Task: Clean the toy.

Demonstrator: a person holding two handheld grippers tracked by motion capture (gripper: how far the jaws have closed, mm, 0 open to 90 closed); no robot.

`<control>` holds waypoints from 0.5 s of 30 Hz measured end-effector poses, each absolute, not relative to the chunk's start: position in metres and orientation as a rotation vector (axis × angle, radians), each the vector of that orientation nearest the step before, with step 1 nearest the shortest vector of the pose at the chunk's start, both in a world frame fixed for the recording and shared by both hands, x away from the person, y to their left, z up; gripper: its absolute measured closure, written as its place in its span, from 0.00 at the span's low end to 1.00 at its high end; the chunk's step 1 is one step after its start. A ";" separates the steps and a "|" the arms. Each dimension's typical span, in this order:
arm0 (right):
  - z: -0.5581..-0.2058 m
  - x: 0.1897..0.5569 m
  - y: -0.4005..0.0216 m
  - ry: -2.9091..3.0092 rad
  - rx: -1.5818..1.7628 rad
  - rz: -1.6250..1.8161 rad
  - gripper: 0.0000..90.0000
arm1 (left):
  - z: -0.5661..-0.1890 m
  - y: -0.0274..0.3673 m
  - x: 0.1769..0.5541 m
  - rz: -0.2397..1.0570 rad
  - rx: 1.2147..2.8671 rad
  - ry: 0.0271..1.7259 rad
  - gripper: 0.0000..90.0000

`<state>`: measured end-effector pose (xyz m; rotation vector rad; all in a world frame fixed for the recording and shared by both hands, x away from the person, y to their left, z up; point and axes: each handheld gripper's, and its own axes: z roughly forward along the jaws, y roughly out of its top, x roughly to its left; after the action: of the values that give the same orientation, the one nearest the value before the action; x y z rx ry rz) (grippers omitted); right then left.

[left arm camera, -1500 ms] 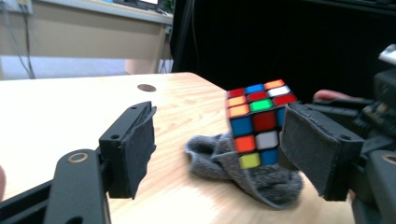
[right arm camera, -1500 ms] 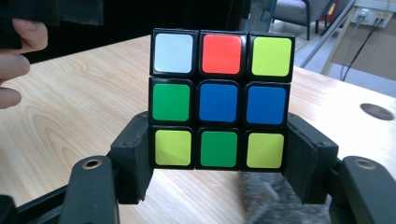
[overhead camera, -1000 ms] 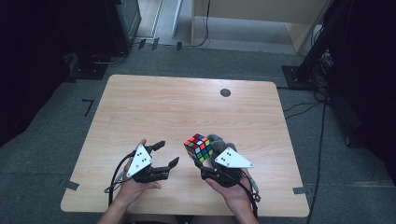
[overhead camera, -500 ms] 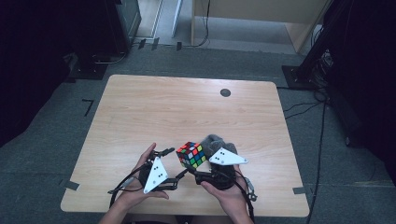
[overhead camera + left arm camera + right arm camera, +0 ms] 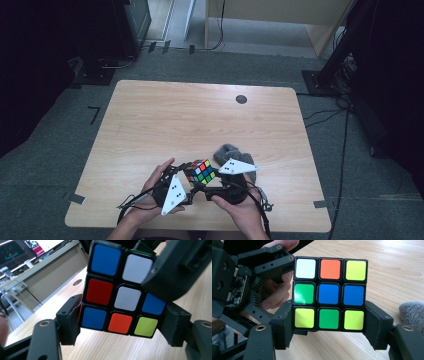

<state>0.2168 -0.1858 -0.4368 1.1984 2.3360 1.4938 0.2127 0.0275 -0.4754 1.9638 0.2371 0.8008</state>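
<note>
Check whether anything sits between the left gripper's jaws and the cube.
Nothing visible does. The left gripper has just been closing, and its pads meet the bottom layer of the cube on both sides. The right gripper grips another layer.

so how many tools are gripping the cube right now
2. The left tool clamps the cube at its bottom row; the right tool clamps the bottom row of another face.

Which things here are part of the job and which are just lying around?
In use: puzzle cube, clamped by the right gripper and by the left gripper, whose jaws have just been closing on it.
Lying about: grey cloth, dark round spot on the table.
</note>
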 end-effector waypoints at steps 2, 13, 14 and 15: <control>-0.437 0.217 -0.186 2.326 1.213 1.505 0.38 | -0.475 0.027 0.213 0.791 1.964 0.251 0.37; -0.424 0.218 -0.222 2.062 1.194 1.535 0.26 | -0.469 0.050 0.234 0.621 1.927 0.504 0.37; -0.426 0.220 -0.227 2.038 1.206 1.485 0.26 | -0.468 0.052 0.235 0.613 1.922 0.518 0.37; -0.430 0.223 -0.232 2.020 1.228 1.447 0.27 | -0.467 0.055 0.235 0.597 1.919 0.527 0.37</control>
<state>0.2226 -0.2322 -0.4296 1.2283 2.0197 1.4468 0.2354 0.0546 -0.4666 1.9186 0.5268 0.5975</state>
